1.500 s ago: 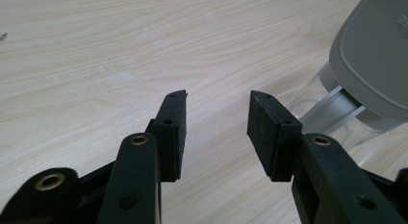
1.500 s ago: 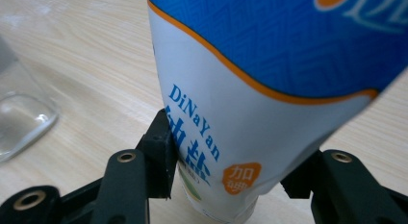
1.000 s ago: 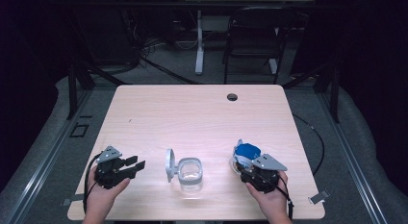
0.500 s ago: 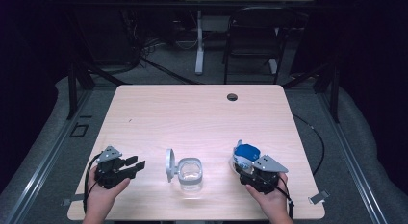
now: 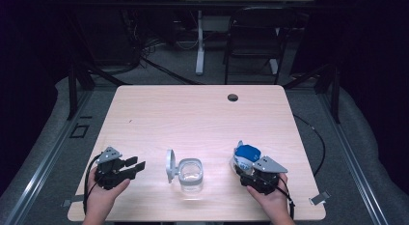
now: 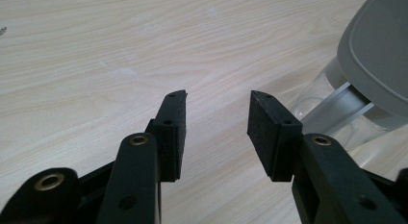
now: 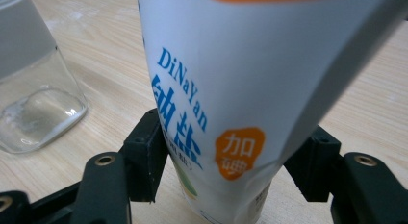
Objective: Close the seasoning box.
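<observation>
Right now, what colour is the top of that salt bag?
Blue top on the salt bag, clearest in the high view.

Lab/recording setup: lone wood-top table (image 5: 202,119) w/ cable hole at center; dark curtained surround; cables on floor (image 5: 144,51) upper left; metal chair (image 5: 253,46) top center.
</observation>
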